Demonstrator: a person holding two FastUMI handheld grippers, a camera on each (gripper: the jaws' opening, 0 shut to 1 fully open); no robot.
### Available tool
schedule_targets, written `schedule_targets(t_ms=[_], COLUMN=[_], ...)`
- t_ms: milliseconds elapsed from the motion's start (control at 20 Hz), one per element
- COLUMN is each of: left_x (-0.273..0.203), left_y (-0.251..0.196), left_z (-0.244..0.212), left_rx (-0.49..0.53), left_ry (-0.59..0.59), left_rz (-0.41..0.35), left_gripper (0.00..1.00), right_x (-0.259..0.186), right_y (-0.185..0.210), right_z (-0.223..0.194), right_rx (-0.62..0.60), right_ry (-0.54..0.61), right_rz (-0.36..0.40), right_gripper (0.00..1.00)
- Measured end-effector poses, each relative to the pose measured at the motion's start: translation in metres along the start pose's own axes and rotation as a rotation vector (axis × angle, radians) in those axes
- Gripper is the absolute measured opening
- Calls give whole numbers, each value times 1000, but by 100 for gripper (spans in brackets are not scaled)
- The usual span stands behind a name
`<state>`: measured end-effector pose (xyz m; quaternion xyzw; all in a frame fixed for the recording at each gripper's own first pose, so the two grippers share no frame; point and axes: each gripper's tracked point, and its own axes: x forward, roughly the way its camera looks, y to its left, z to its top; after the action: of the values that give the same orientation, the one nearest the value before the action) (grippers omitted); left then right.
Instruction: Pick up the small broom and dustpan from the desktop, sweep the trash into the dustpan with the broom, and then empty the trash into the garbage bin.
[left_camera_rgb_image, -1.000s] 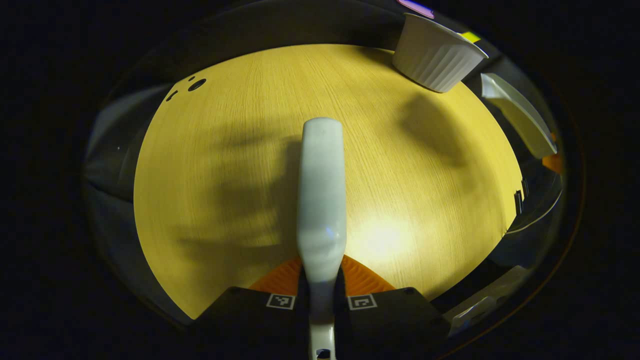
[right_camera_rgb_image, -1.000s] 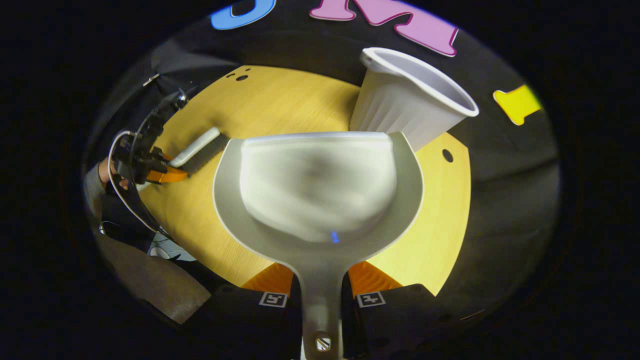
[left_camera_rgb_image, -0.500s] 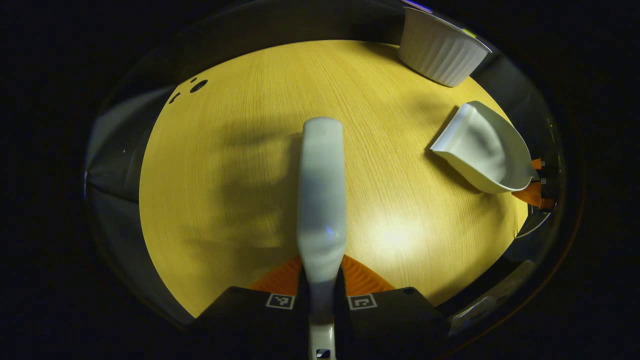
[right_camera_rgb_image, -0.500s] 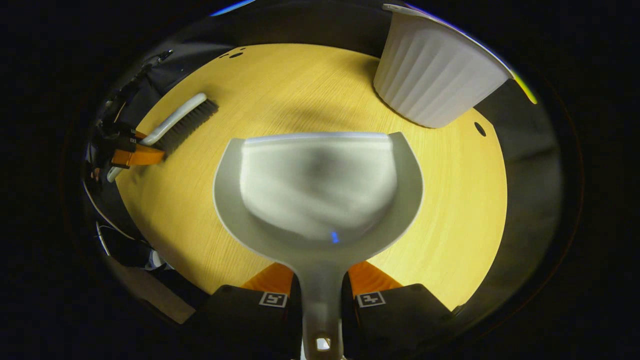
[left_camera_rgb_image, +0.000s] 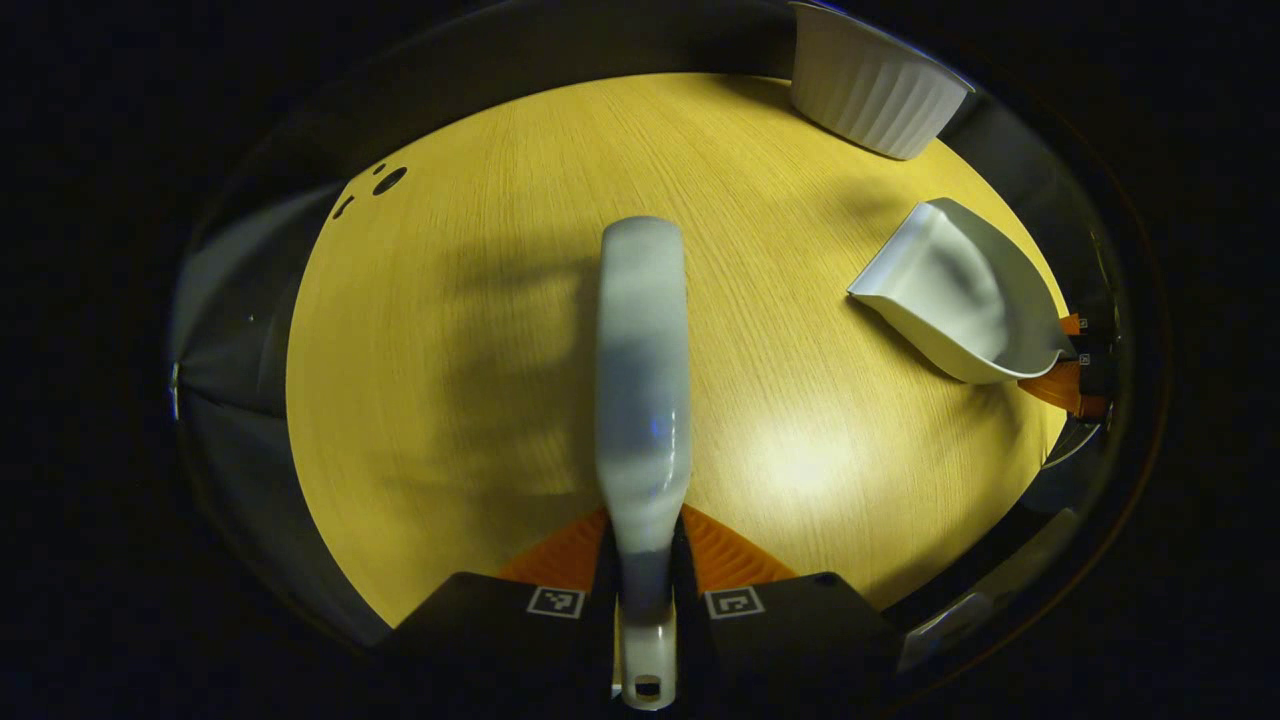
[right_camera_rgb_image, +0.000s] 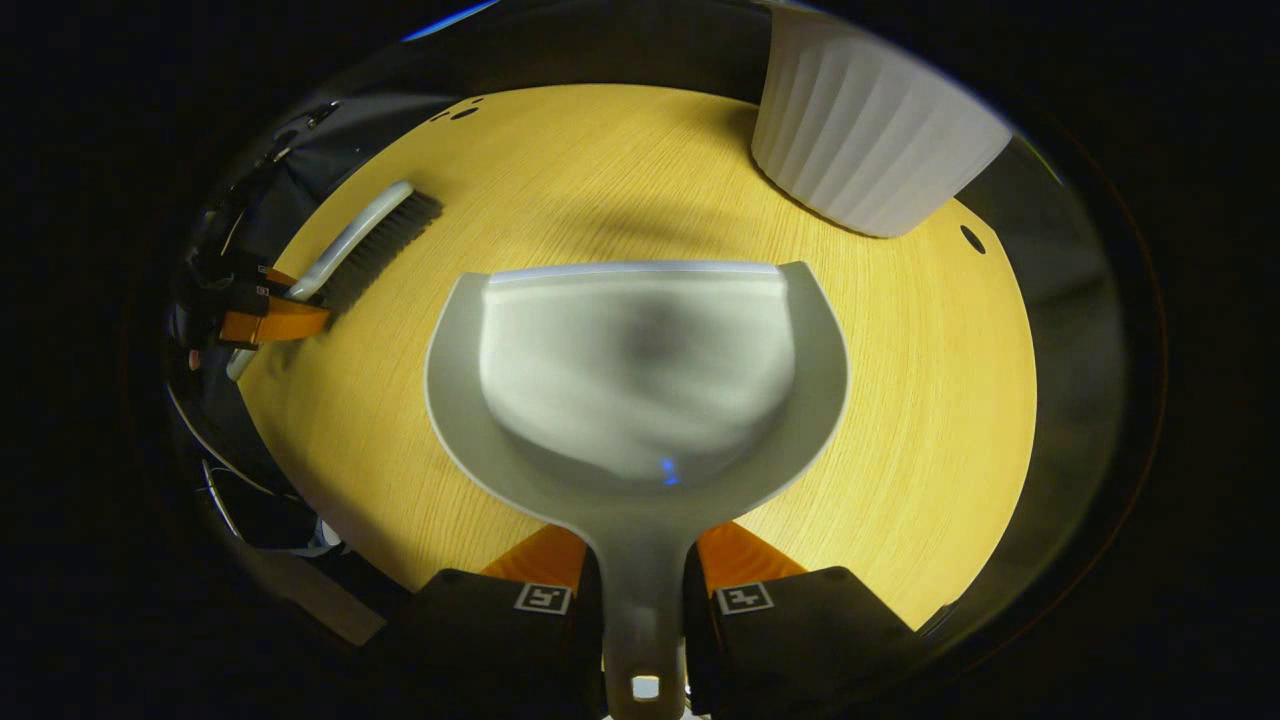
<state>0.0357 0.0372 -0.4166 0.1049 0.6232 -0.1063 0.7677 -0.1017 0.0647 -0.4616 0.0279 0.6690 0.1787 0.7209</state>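
With both tools gripped, judged near the end: pan looks empty, no trash visible on the table (right_camera_rgb_image: 930, 420). Left tongs (left_camera_rgb_image: 646, 560) clamped on the broom (left_camera_rgb_image: 642, 380) handle, long axis pointing straight ahead of them, bristles hidden from above. Right tongs (right_camera_rgb_image: 642, 580) clamped on the dustpan (right_camera_rgb_image: 640, 370) handle, pan mouth facing forward, low over the table. Garbage bin (right_camera_rgb_image: 865, 150) ahead and to the right of the right tongs, nearer those than the left. Probably set both tools down next.
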Motion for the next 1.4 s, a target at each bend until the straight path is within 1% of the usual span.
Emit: schedule_targets(t_ms=[50,100,250,300,350,500,550,600,650,700,750,800,900,1000,1050,1100,1150,1250,1300,1350,1400], left_x=[-1,-3,-9,-13,-18,-38,-47,-59,-71,-85,-98,-112,-148,-188,-206,-221,-238,-265,-279,-292,-303], left_y=[0,0,2,4,5,6,6,7,6,6,6,4,-11,-28,-34,-38,-42,-49,-52,-58,-64], left_z=[2,4,4,2,2,4,5,8,13,19,28,38,65,91,103,111,121,133,138,142,145], left_rx=[7,14,24,25,24,11,8,7,7,8,8,6,-6,-38,-57,-70,-75,-69,-66,-61,-60], left_ry=[-6,-11,-13,-16,-23,-62,-79,-104,-133,-172,-222,-278,-421,-569,-644,-710,-776,-894,-941,-983,-1028], left_rz=[2,-2,1,8,11,0,1,4,6,13,20,22,-20,-69,-80,-86,-90,-81,-67,-64,-72], left_gripper=[30,30,31,36,32,33,28,33,33,28,33,33,33,33,33,37,37,29,29,33,33], right_x=[-1,-1,-8,-14,-22,-51,-63,-73,-85,-102,-115,-129,-156,-181,-193,-205,-214,-238,-251,-262,-272], right_y=[3,4,6,6,6,-2,-4,-6,-7,-7,-6,-5,-4,-2,-1,-3,-3,-2,-2,-3,-4], right_z=[-1,-6,-5,-4,-3,3,7,12,19,27,39,49,72,99,112,121,130,145,154,163,171], right_rx=[5,5,21,31,38,52,56,57,58,62,64,64,61,58,52,47,40,19,6,4,14], right_ry=[10,32,37,34,28,-17,-42,-70,-109,-160,-214,-269,-373,-492,-551,-605,-656,-750,-804,-854,-899], right_rz=[15,26,46,51,54,44,41,37,30,32,31,25,6,-8,-20,-32,-42,-63,-81,-94,-100], right_gripper=[38,41,49,46,46,46,48,46,46,43,46,45,44,44,44,44,44,44,43,45,45])
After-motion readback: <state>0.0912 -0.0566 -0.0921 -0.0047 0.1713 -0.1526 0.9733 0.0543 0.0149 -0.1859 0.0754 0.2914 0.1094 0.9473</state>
